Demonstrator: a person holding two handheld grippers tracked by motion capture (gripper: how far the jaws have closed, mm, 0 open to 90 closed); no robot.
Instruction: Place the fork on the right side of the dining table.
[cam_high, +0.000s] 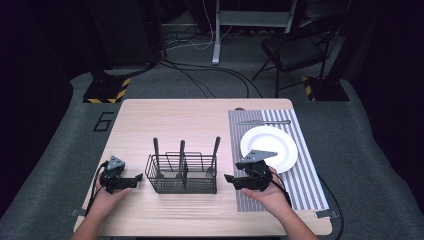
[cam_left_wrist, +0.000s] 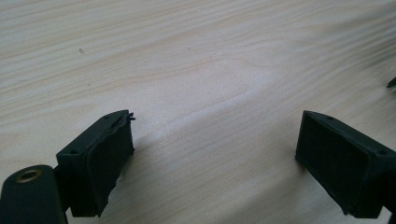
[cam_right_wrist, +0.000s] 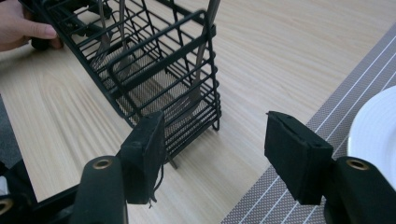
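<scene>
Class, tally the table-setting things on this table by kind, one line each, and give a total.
Utensils standing in the caddy: 3
Wire caddy: 1
White plate: 1
Striped placemat: 1
Utensil lying on the placemat: 1
Total: 7

A white plate is set on a grey striped placemat at the right side of a light wooden table, and a single piece of cutlery is laid flat across the mat just beyond the plate. Behind the table, a grey carpeted floor is seen, on which black cables are strewn, a dark folding chair is placed at the back right, and a base marked with yellow and black stripes is found at the back left. A figure six is marked on the floor beside the table's left far corner.
</scene>
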